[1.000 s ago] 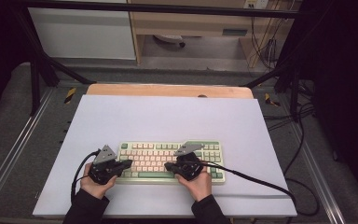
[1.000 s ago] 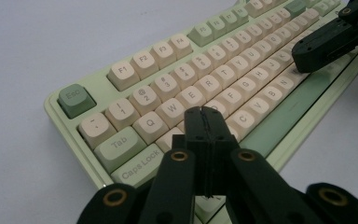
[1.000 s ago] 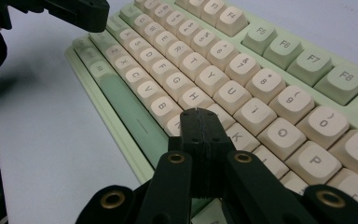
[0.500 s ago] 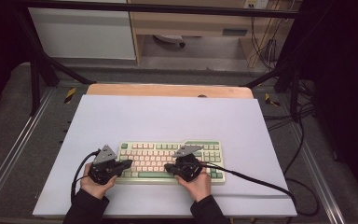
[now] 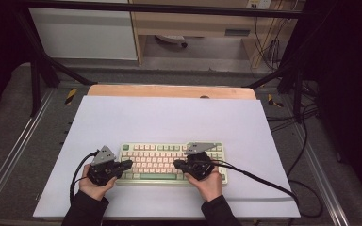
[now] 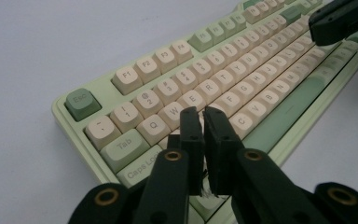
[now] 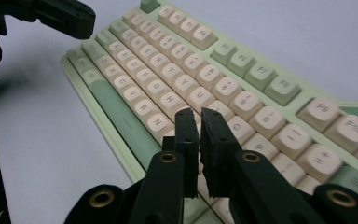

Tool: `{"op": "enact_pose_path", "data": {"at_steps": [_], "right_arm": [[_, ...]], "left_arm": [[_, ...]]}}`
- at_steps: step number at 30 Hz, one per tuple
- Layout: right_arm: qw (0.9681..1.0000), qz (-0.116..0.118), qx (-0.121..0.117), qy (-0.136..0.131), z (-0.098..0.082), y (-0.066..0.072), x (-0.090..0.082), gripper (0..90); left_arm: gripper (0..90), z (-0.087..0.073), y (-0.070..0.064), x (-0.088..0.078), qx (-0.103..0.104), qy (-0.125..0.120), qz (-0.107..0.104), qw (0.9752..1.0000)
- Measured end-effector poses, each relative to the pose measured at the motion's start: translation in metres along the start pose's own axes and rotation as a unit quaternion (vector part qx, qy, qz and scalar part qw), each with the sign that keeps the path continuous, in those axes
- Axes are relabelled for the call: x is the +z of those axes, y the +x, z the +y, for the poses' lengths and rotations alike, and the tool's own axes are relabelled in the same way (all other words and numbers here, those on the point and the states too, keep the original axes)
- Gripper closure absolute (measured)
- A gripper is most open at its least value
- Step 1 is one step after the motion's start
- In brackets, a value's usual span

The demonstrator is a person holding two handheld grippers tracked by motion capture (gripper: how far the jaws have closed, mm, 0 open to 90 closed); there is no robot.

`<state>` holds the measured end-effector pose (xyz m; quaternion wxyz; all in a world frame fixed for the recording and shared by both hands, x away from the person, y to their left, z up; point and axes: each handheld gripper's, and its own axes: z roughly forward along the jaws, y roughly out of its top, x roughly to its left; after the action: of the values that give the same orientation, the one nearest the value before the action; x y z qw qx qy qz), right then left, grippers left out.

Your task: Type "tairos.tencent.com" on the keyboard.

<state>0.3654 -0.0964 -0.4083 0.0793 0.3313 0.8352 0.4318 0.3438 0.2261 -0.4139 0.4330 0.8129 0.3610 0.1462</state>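
We hover both grippers, left (image 5: 127,164) and right (image 5: 178,165), over the keyboard (image 5: 160,155) at the mat's (image 5: 169,117) near edge, jaws just cracked open, holding nothing, apparently narrowed for pressing single keys.

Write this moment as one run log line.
left gripper: jaws just parting, nothing between | right gripper: same | keyboard: flat on table
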Motion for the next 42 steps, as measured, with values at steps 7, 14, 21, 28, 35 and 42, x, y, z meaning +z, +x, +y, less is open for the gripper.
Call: {"op": "enact_pose_path", "data": {"at_steps": [7,14,21,28,35,42], "right_arm": [[0.9997,-0.02,0.007,-0.009,-0.005,-0.018,-0.024,60.2],[0.9991,-0.037,0.02,-0.008,-0.019,-0.039,-0.047,35.1],[0.9982,-0.046,0.037,-0.005,-0.039,-0.057,-0.063,14.6],[0.9971,-0.059,0.047,-0.014,-0.06,-0.067,-0.077,4.4],[0.9965,-0.05,0.063,-0.02,-0.083,-0.078,-0.088,0.8],[0.9961,-0.051,0.068,-0.024,-0.095,-0.083,-0.094,0.5]], "left_arm": [[57.0,0.001,0.004,-0.001,0.008,0.006,0.006,0.9999],[36.5,-0.002,0.009,-0.004,0.014,0.012,0.01,0.9998],[19.2,-0.012,0.016,-0.011,0.013,0.021,0.006,0.9997],[9.7,-0.022,0.023,-0.016,0.013,0.032,0.015,0.9993],[8.0,-0.033,0.029,-0.02,0.004,0.038,0.016,0.9991],[8.0,-0.036,0.03,-0.022,0.007,0.034,0.013,0.9993]]}}
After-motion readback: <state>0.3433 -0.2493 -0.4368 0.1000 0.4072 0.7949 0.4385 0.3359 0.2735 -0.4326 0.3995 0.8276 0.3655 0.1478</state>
